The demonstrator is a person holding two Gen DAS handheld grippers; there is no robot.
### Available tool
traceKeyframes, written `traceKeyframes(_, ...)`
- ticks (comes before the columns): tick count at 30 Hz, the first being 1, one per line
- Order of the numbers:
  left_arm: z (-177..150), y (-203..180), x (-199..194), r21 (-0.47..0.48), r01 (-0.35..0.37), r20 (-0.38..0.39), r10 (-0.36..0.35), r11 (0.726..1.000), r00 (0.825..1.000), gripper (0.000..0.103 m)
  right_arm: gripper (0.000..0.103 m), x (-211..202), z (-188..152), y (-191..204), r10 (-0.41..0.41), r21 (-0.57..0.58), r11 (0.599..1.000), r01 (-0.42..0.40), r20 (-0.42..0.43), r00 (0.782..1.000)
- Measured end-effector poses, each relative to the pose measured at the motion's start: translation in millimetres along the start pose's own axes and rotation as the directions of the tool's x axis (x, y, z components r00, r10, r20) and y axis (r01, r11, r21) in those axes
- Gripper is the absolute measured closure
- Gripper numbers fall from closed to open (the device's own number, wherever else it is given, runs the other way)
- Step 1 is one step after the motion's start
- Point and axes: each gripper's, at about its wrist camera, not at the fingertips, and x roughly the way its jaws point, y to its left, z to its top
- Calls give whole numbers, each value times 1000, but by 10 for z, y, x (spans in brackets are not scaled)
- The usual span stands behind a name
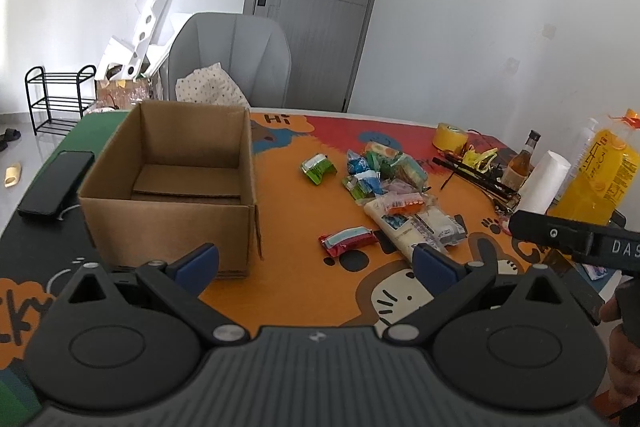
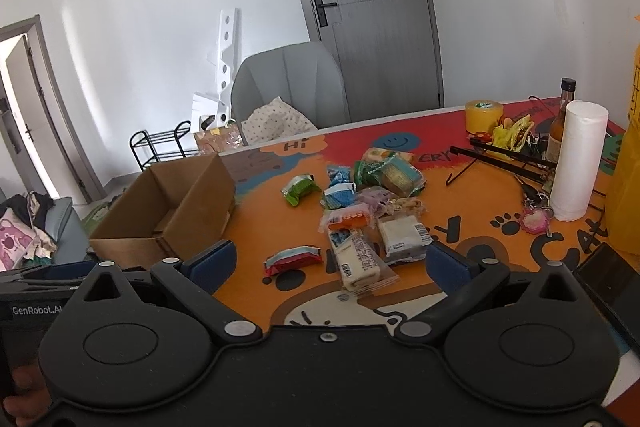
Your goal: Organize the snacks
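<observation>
Only right view shows keychain [image 2: 534, 218] beside roll [image 2: 576, 163].

box [image 1: 172, 187]: i see it on the table [image 1: 296, 227], left of the snack pile [image 1: 384, 179]
phone [image 1: 56, 187]: just left of the box
chair [image 1: 232, 55]: behind the table
paper roll [image 2: 576, 159]: right of the snacks

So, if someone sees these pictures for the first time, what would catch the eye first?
Probably the open cardboard box, standing empty on the left of the cartoon-printed table mat. Next, the heap of wrapped snacks lying loose to the right of it, with a red packet apart at the near side. Both the left gripper and the right gripper are open, holding nothing.
</observation>
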Motion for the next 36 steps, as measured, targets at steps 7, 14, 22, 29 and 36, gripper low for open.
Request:
traceKeyframes(7, -4, -77, 315, -5, 17, -30, -17, 1000, 999, 1, 0, 230, -4, -159, -16, 24, 1000, 17, -27, 999)
traceKeyframes(14, 6, -105, 628, -28, 31, -42, -32, 999, 999, 1, 0, 467, -10, -386, -16, 78, 997, 19, -40, 999)
traceKeyframes(22, 45, -166, 952, -38, 43, -61, -45, 998, 997, 2, 0, 733, 8, -506, -48, 66, 997, 51, -50, 998)
traceKeyframes(29, 14, -203, 1255, -30, 40, -81, -43, 999, 996, 4, 1, 974, 4, -601, -56, 54, 997, 60, -64, 996)
traceKeyframes(36, 12, -225, 1550, -9, 29, -102, -30, 1000, 994, 19, 13, 1230, 17, -719, -61, 53, 996, 66, -91, 994)
